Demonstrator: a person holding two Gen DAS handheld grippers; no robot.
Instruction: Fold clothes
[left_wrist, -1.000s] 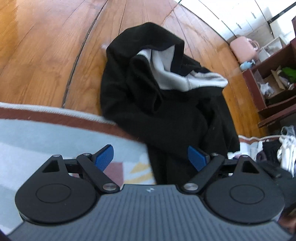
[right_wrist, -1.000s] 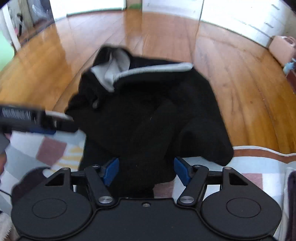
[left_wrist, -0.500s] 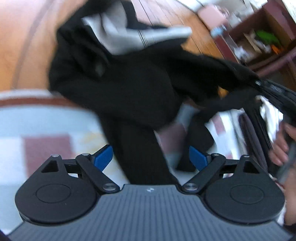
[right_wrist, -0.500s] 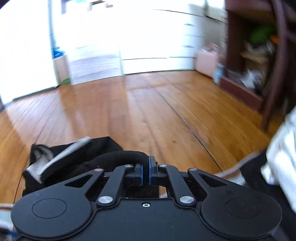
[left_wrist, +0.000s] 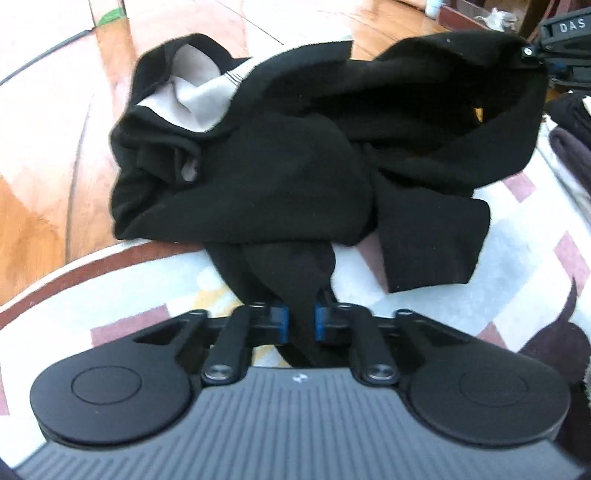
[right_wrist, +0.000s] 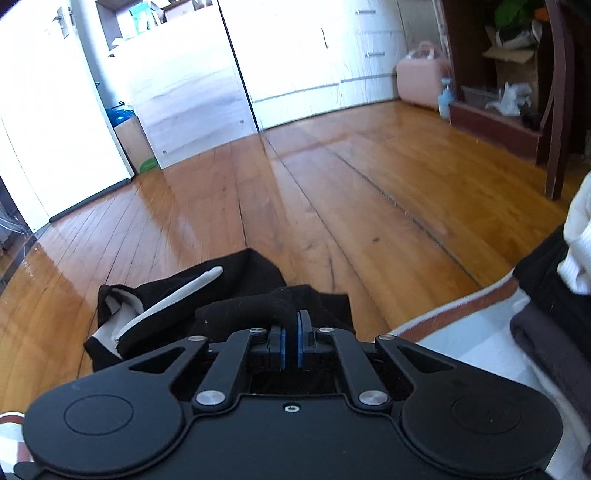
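We have barely begun folding: the black hoodie (left_wrist: 280, 173) lies bunched and twisted across the near edge of the patterned rug (left_wrist: 517, 266), its hood and pale lining (left_wrist: 192, 96) spilling past the rug's brown border onto the wooden floor (right_wrist: 332, 192). No fold is made yet; by our reading the garment must first be spread flat, then sleeves and body turned in.

Our left gripper (left_wrist: 301, 325) is closing, a strip of the hoodie's black cloth running between its blue pads and already pinched there. Our right gripper (right_wrist: 290, 347) is clamped tight on another bunch of the black fabric, lifting it toward the rug's far right corner in the left wrist view. A stack of other clothes (right_wrist: 554, 295) sits at the rug's right edge.

A second ago both sets of tongs stood wide over the untouched heap, which lay mostly on the floor. Half a second ago the right had already bitten down and pulled away, while the left stayed wide. Now both hold cloth, and the hoodie is dragged farther onto the rug, stretched between our two grips.
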